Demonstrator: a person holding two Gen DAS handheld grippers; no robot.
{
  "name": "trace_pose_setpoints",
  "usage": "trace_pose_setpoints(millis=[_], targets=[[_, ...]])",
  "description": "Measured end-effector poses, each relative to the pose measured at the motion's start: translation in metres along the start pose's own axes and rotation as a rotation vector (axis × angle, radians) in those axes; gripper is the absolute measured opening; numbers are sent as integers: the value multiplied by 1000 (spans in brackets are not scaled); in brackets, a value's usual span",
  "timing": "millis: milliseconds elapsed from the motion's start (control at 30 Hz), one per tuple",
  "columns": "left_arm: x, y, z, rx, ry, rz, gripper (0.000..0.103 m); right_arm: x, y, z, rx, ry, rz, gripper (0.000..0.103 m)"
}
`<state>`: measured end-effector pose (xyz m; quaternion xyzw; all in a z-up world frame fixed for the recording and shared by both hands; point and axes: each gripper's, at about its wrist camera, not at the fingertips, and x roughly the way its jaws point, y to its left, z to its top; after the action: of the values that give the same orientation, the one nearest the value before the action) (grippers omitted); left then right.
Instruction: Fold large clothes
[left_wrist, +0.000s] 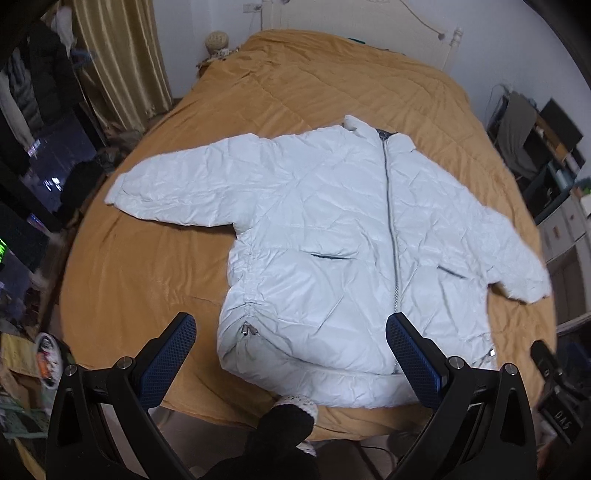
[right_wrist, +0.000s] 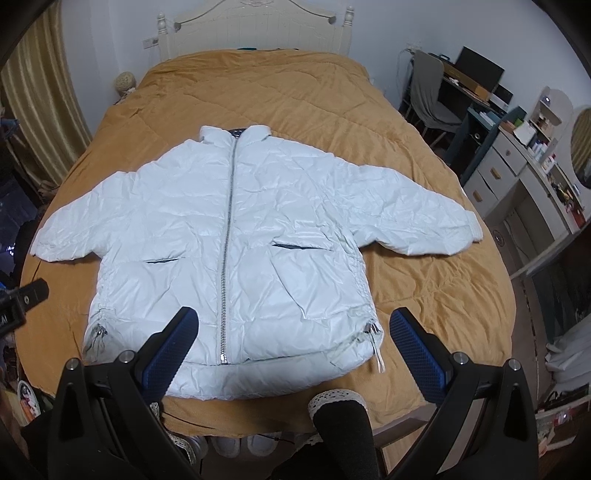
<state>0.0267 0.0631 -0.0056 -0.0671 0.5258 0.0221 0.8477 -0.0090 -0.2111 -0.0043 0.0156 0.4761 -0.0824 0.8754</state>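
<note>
— Jacket (right_wrist: 229, 236) first: where does it lie, and has any folding been done?

— It lies flat on the bed (right_wrist: 406, 147), front up, zip (right_wrist: 226, 258) closed from hem to collar, collar toward the headboard (right_wrist: 255, 33). Both sleeves are spread out to the sides, the left sleeve (left_wrist: 177, 184) and the right sleeve (right_wrist: 417, 218) alike. I see no fold in it anywhere, so I judge the task to be at its very start: laid out, nothing folded.

— And the tongs?

— The left tongs (left_wrist: 291, 354) stand wide apart and hold nothing; they hover over the near hem, toward the jacket's left corner. The right tongs (right_wrist: 295, 350) are just as wide and empty, above the hem near the right-hand corner with its small metal pull (right_wrist: 373, 328). Neither seems to touch the cloth, though I cannot be sure from these views.

— What is left, then?

— Everything, by my reckoning: sleeves brought in across the body, sides turned in, then the hem folded up toward the collar. The padding is puffy and slick-looking, so I expect the folds may spring open.
</note>
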Motion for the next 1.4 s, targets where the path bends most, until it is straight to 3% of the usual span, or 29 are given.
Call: trace_pose_setpoints(millis=[133,200,233,333,433,633,733,800,933,1033,1100,1133,1167,1200,1267,1400], targets=[[6,58,35,-134,-15,-122,103,2,10,11,-66,22,99,103],[19,101,55,-252,-23,-198,103,8,13,18,-95,38,158,103],[26,121,64,-301,-41,-196,103,11,15,22,-111,36,169,103],[59,176,90,-367,-129,-86,103,26,22,34,-154,22,176,103],[109,229,107,-438,-168,-6,102,42,23,45,-178,33,182,103],[233,339,101,-736,-114,-156,101,82,27,66,-226,28,135,103],[269,388,84,-904,-163,-179,101,107,30,75,-211,45,125,103],[283,406,81,-922,-195,-202,101,122,32,77,-185,45,143,103],[292,413,106,-856,-279,-213,101,150,34,74,-163,77,169,103],[311,411,130,-831,-255,-282,101,173,33,65,-155,130,157,103],[321,413,142,-843,-256,-294,90,184,31,60,-136,162,165,103],[323,411,143,-852,-262,-290,63,190,30,59,-125,176,164,103],[324,406,143,-870,-253,-284,21,193,29,58,-116,182,161,103],[327,406,144,-892,-232,-297,9,196,27,58,-110,180,158,103],[317,404,145,-882,-268,-321,9,196,22,58,-89,168,154,103],[263,368,160,-742,-394,-314,8,197,8,63,-40,137,172,103]])
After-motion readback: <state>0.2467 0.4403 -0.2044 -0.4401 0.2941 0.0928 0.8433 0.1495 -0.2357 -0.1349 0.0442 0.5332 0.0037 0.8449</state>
